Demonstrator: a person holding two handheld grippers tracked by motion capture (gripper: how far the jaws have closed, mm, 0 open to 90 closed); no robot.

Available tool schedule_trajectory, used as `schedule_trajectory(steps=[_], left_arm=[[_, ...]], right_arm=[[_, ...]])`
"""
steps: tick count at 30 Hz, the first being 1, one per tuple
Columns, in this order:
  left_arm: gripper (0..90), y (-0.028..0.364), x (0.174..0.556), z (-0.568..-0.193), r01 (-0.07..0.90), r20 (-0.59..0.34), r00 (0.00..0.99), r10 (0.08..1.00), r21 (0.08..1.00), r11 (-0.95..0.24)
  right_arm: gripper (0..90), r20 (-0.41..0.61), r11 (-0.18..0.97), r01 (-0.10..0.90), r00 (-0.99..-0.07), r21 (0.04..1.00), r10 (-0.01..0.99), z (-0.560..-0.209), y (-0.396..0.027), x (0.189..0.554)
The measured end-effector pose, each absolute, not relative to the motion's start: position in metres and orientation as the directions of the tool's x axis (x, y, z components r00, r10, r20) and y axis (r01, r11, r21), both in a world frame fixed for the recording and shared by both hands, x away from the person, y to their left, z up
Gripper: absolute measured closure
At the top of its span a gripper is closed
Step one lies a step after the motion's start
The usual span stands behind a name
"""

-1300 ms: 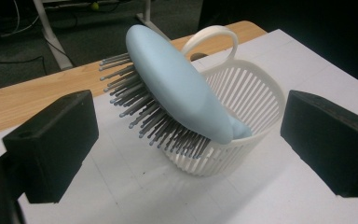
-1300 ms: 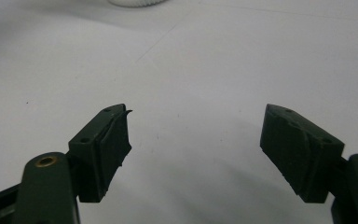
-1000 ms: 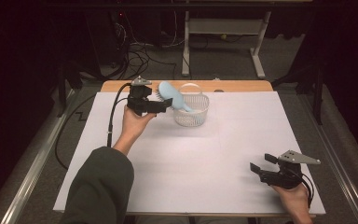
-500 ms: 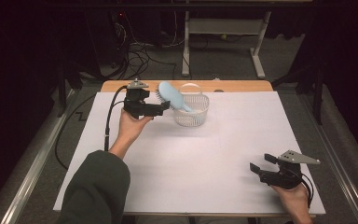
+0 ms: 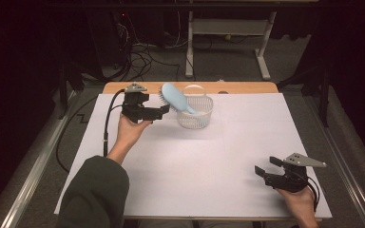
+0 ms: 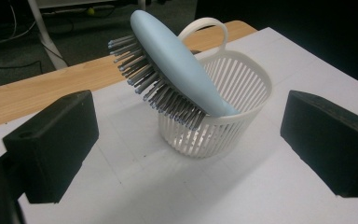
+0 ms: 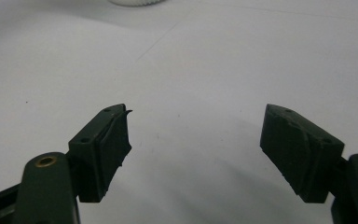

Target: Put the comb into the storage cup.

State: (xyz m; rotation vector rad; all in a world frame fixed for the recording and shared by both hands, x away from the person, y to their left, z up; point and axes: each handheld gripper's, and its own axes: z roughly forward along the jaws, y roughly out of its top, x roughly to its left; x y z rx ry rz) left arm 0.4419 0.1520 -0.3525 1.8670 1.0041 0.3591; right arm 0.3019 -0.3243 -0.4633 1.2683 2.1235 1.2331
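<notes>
A light blue hairbrush [image 5: 176,98] leans head-up in a small white slatted basket [image 5: 197,114] at the far middle of the table, with its handle end down inside and its bristles facing left. My left gripper [image 5: 159,109] is open just left of the basket and apart from the brush. In the left gripper view the brush [image 6: 177,70] and basket [image 6: 242,98] lie ahead between the wide-apart pads [image 6: 51,140]. My right gripper [image 5: 266,166] rests open near the table's front right with nothing in it; the right gripper view has its jaws spread over bare white sheet, right gripper [image 7: 196,149].
A white sheet [image 5: 195,171] covers the table, with a wooden strip [image 5: 247,87] bare along the far edge. Behind the table are cables [image 5: 138,57] and a white desk frame [image 5: 228,42] on a dark floor. The left gripper's black cable [image 5: 107,128] trails down the left side.
My left gripper has drawn back a little from the brush, toward the person. The brush stays leaning in the basket. The right gripper has not moved.
</notes>
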Motion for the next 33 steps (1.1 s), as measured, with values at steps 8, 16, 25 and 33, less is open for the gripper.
schedule_trajectory(steps=[8, 16, 25, 33], left_arm=[[3.4, 0.157, 0.438, -0.354, 0.490, -0.172, 0.619, 0.766, 0.847, -0.205], [3.4, 0.160, 0.435, -0.352, 0.486, -0.168, 0.625, 0.763, 0.848, -0.212], [3.4, 0.161, 0.431, -0.350, 0.477, -0.165, 0.631, 0.758, 0.853, -0.211], [3.4, 0.164, 0.425, -0.351, 0.473, -0.164, 0.637, 0.754, 0.854, -0.214]], right_arm=[[24.2, 0.113, 0.209, 0.518, -0.522, 0.830, 0.845, -0.463, -0.324, 0.302], [24.2, 0.111, 0.211, 0.516, -0.523, 0.830, 0.845, -0.463, -0.324, 0.302], [24.2, 0.114, 0.209, 0.518, -0.522, 0.830, 0.845, -0.463, -0.324, 0.302], [24.2, 0.113, 0.209, 0.517, -0.522, 0.830, 0.845, -0.463, -0.324, 0.302]])
